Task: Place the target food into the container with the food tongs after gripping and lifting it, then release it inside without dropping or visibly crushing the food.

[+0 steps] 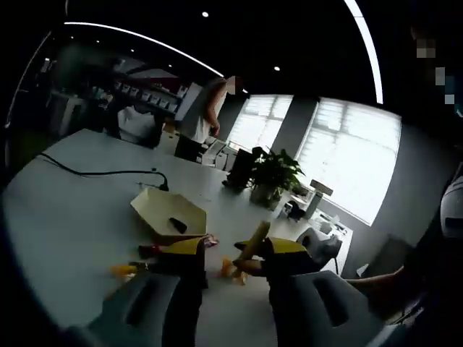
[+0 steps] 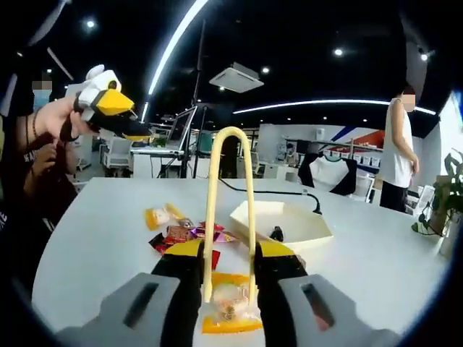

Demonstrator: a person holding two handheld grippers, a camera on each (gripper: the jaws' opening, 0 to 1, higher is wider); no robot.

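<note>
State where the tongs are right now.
In the right gripper view, the tongs stand upright between the right claw's jaws, pinching a snack packet on the table.

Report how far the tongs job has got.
Done: the right gripper has the yellow tongs between its jaws. In hand: the tong tips straddle a clear-and-orange snack packet on the table, apparently not lifted. Left: carry it to the cream container, which already holds one small dark item, and release.

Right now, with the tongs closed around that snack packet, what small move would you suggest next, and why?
Probably lift the tongs straight up. The right gripper squeezes them, and their tips pinch a clear, orange-edged snack packet low over the table. The cream paper container sits ahead and to the right, so the packet needs height first.
</note>
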